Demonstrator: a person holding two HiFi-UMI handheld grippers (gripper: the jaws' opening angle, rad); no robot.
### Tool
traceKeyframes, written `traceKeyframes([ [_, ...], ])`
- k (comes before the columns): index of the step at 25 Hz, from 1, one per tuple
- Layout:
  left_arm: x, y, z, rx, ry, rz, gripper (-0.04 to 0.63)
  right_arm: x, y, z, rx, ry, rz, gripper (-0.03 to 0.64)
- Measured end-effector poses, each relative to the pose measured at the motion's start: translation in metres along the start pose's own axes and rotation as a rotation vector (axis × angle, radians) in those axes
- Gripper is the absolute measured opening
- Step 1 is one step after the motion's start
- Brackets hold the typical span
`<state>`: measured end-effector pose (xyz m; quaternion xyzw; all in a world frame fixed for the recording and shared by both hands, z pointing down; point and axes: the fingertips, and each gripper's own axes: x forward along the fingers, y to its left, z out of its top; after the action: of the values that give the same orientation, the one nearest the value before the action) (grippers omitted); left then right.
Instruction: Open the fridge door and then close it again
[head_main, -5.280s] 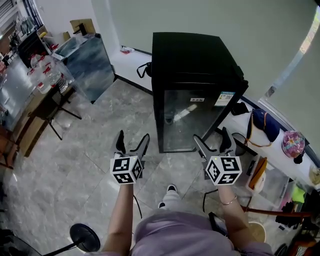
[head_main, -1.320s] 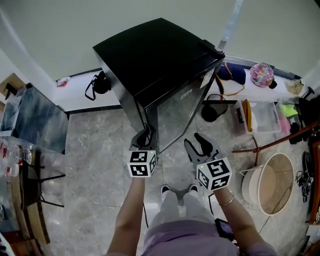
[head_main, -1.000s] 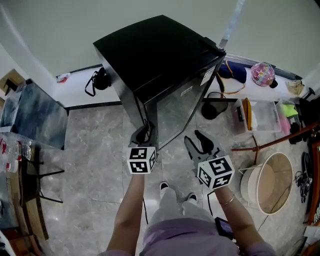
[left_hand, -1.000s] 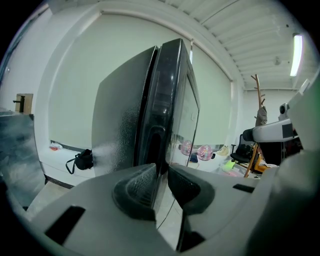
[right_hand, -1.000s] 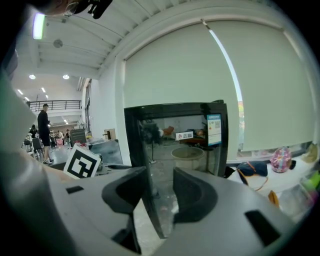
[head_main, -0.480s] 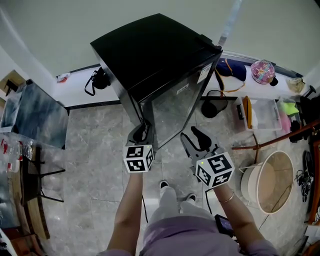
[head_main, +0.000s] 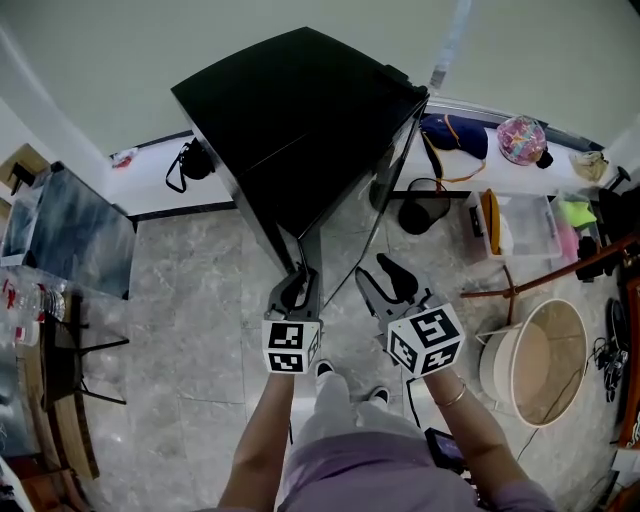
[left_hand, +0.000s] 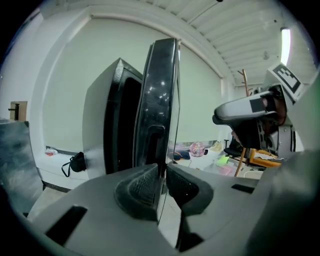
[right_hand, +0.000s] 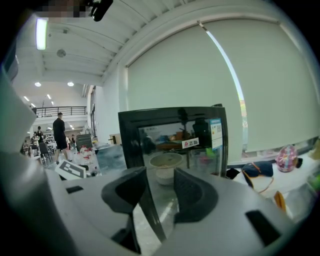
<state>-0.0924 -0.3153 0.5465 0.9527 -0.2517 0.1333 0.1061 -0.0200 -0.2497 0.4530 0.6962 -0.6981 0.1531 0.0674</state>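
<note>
The black fridge (head_main: 290, 110) stands in front of me with its glass door (head_main: 375, 190) swung partly open, hinged at the right. My left gripper (head_main: 298, 278) is at the door's free edge. In the left gripper view the door (left_hand: 161, 95) is seen edge-on and runs between the pads of the left gripper (left_hand: 162, 185), which is shut on it; its jaws have just been closing on that edge. My right gripper (head_main: 382, 282) hangs in front of the glass, open and holding nothing. The right gripper view shows the door (right_hand: 175, 135) face-on beyond the right gripper (right_hand: 159, 192).
A white ledge along the wall holds a dark bag (head_main: 452, 135), a pink ball (head_main: 517, 137) and a clear box (head_main: 522, 225). A round tub (head_main: 535, 360) stands at the right. A black bag (head_main: 190, 160) lies left of the fridge, and a glass table (head_main: 70, 235) stands further left.
The door has swung further open toward me, with my left gripper drawn back and a little to the right along with its edge. The right gripper has hardly moved.
</note>
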Motion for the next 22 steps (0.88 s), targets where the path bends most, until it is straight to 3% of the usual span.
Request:
traceKeyframes([
  [12, -0.011, -0.079, -0.012, 0.035, 0.012, 0.055, 0.041, -0.076, -0.005, -0.008, -0.009, -0.027, 0.048, 0.201],
  [22, -0.010, -0.138, -0.023, 0.074, 0.017, 0.087, 0.041, -0.115, 0.004, 0.012, -0.065, -0.073, 0.120, 0.242],
])
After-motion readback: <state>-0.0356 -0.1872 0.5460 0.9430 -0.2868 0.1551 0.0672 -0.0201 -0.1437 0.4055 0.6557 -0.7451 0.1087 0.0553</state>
